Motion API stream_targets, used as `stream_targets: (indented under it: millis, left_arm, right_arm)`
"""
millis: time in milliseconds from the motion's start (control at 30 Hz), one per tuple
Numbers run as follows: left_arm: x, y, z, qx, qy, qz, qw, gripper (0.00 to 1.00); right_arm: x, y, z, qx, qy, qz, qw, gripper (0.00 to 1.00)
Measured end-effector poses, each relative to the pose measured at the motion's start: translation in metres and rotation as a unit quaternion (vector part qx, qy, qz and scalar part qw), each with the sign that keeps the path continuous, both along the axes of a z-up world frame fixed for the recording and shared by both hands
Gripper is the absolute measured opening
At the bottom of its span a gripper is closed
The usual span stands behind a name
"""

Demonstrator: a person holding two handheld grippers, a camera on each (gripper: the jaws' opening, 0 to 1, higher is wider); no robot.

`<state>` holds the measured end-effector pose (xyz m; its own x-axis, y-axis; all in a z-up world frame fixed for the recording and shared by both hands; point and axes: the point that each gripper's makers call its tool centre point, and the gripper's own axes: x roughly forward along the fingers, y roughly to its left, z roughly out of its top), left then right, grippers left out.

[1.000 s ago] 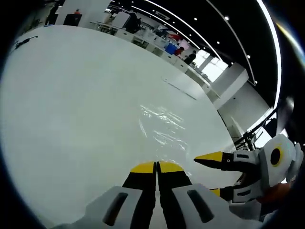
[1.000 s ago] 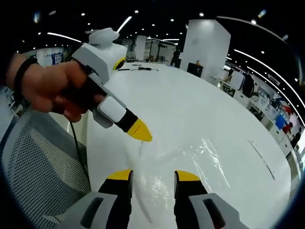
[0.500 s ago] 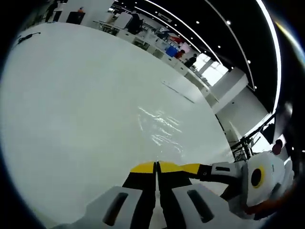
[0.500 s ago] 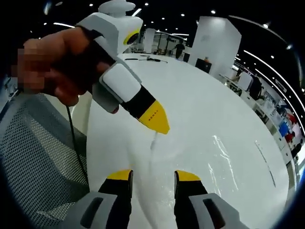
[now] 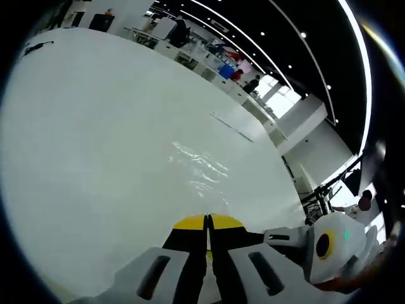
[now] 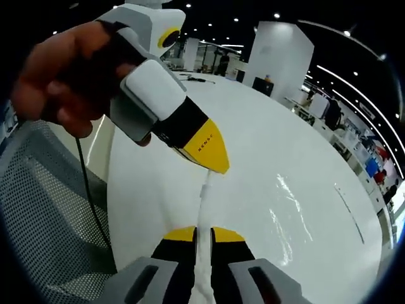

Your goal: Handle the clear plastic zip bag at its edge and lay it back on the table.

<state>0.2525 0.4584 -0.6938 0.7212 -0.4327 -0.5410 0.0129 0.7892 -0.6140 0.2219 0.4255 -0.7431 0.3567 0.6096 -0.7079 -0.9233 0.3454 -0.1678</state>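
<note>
The clear plastic zip bag lies mostly flat on the white table, showing as glints. Its near edge is lifted into a thin strip. My left gripper is shut. In the right gripper view the left gripper, held by a hand, has the top of that strip at its yellow tips. My right gripper is shut on the strip's lower end, just below the left's tips. The right gripper's white body sits at the lower right of the left gripper view.
A grey mesh chair and a black cable are beside the table's near edge. A thin dark line lies on the table beyond the bag. Small dark items sit at the far rim. Desks and people stand behind.
My right gripper's jaws have gone from open to shut on the bag's lifted edge. The two grippers have drawn closer together.
</note>
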Motion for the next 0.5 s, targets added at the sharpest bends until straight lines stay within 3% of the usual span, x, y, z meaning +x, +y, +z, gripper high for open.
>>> stream_targets:
  millis: [300,500]
  left_arm:
    - [-0.0052,0.0059,-0.0054,-0.008,0.003,0.008,0.9999,0.0]
    - [-0.0082,0.0086,-0.0084,0.006,0.005,0.0,1.0,0.0]
  right_arm:
    - [-0.005,-0.0012,0.0024,-0.015,-0.017,0.024,0.9995,0.0]
    - [-0.0088,-0.001,0.0024,-0.022,-0.022,0.033,0.999,0.0]
